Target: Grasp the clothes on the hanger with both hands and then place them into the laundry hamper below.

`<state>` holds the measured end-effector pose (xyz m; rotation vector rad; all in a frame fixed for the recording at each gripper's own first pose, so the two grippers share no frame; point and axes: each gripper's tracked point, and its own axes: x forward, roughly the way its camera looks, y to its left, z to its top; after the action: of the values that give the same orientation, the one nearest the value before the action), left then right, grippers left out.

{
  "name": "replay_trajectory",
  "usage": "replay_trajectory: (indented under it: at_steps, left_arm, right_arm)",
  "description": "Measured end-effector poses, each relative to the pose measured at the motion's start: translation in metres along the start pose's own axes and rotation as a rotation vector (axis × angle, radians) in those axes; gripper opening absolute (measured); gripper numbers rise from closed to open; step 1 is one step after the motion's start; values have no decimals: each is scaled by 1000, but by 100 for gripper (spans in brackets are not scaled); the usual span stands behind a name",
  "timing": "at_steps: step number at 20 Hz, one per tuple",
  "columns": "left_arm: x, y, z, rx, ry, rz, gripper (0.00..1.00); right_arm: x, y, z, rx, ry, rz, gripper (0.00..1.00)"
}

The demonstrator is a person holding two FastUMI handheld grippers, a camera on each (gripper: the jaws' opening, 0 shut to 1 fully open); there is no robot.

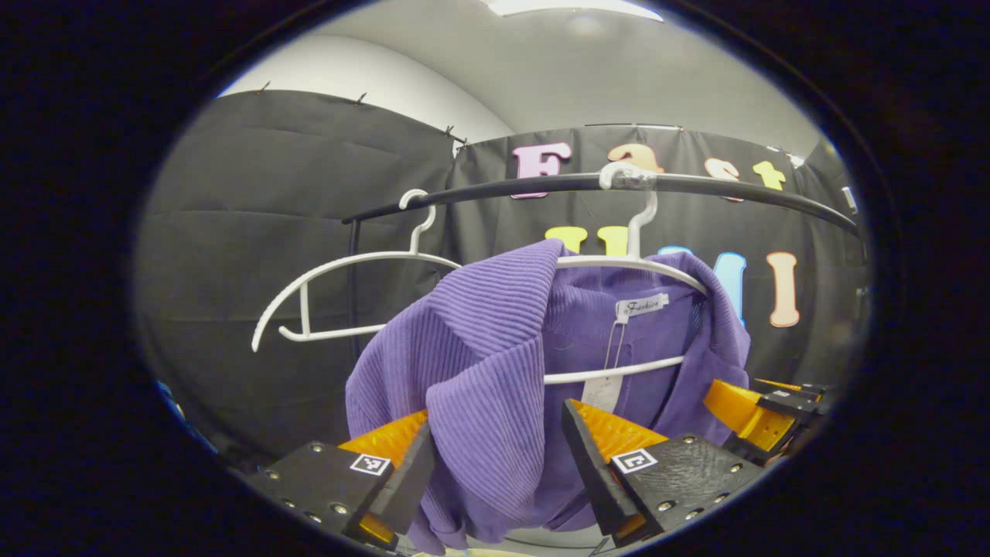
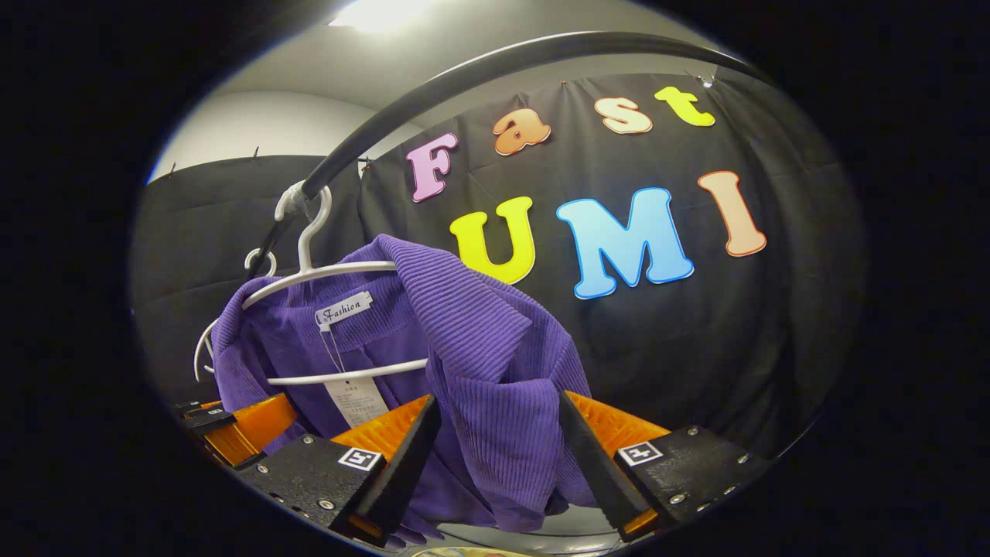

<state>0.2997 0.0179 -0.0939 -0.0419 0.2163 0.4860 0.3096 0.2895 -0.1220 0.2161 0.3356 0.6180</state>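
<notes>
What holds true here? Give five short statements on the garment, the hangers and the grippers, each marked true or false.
1. The purple garment hangs on a white hanger. True.
2. That hanger hooks over a black rail. True.
3. The second hanger carries a shirt. False: it is bare.
4. The garment lies in a hamper. False: it is on its hanger.
5. A garment fold sits between the left gripper fingers. True.

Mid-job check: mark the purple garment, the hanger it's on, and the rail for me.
Purple garment [image 1: 479, 363]: left gripper view, on the ribbed fold between the fingers.
Hanger [image 2: 348, 377]: right gripper view, on its lower bar.
Rail [image 1: 541, 184]: left gripper view, on the bar's middle.
</notes>
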Motion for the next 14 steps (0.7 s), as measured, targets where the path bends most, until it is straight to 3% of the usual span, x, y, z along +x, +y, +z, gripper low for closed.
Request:
replay_trajectory:
  at_steps: [8, 13, 14]
  left_arm:
    - [12, 8, -7, -146, 16, -2, 88]
    - [13, 10, -10, -134, 24, 1, 88]
    - [13, 10, -10, -132, 23, 0, 77]
  right_arm:
    - [23, 6, 2, -40, -6, -8, 95]
    - [39, 2, 6, -24, -19, -30, 95]
    - [41, 5, 6, -11, -15, -28, 95]
